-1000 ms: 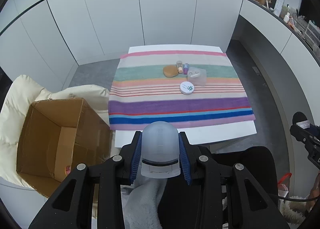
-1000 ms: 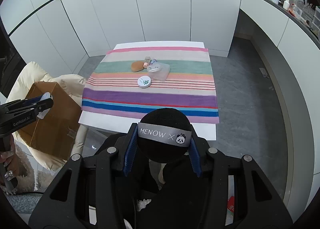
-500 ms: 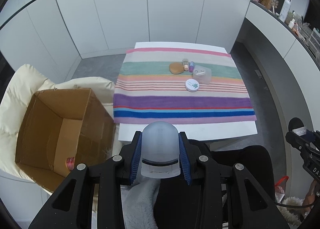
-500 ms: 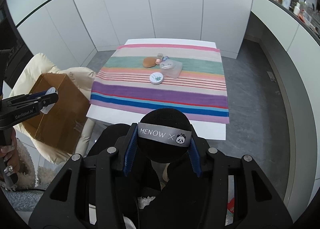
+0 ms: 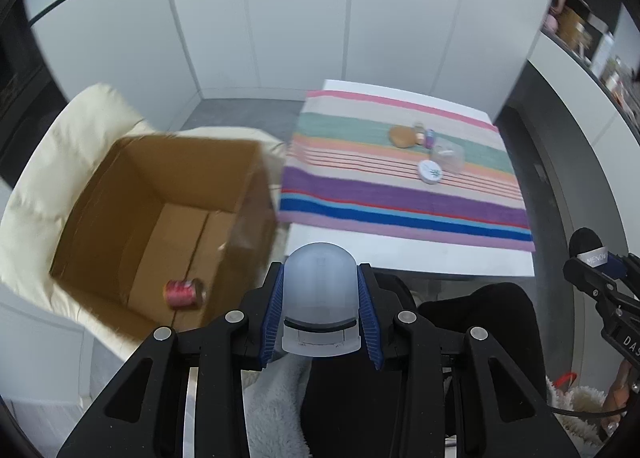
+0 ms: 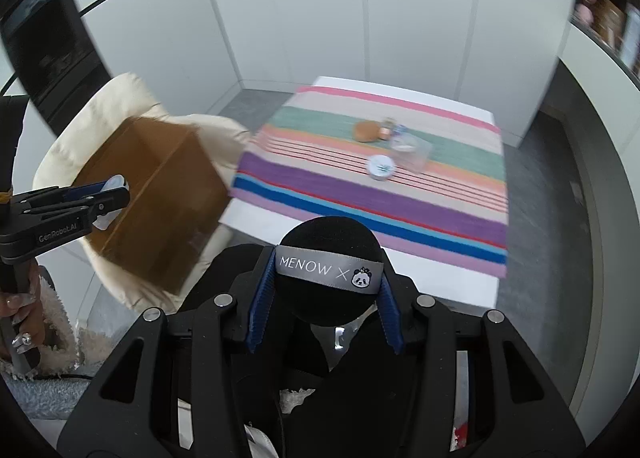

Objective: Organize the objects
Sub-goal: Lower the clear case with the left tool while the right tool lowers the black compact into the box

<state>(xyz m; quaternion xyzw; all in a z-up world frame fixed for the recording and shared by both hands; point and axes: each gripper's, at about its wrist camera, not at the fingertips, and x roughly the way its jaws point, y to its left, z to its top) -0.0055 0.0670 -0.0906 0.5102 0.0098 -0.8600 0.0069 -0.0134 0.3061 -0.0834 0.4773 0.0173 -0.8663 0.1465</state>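
Note:
My left gripper (image 5: 320, 290) is shut on a pale blue-grey domed case (image 5: 320, 298), held just right of an open cardboard box (image 5: 160, 214). A small red can (image 5: 185, 292) lies on the box floor. My right gripper (image 6: 326, 282) is shut on a black round puff with a grey MENOW ribbon (image 6: 328, 270). On the striped cloth (image 5: 400, 194) farther off lie a white round tin (image 5: 430, 171), a clear plastic case (image 5: 448, 156), a tan puff (image 5: 402, 136) and small bottles (image 5: 425, 137). The left gripper (image 6: 108, 194) also shows beside the box (image 6: 160, 202) in the right wrist view.
The box sits on a cream padded chair (image 5: 60, 162) left of the white table (image 5: 412, 254). White cabinet walls (image 5: 300, 18) stand behind. A shelf with bottles (image 5: 600, 54) runs along the right. A person's hand (image 6: 20, 322) grips the left tool; dark-clothed legs lie below.
Both grippers swung left, loads still held. The cardboard box now fills the left of the left wrist view and the table has shifted right. The picture is blurred by motion.

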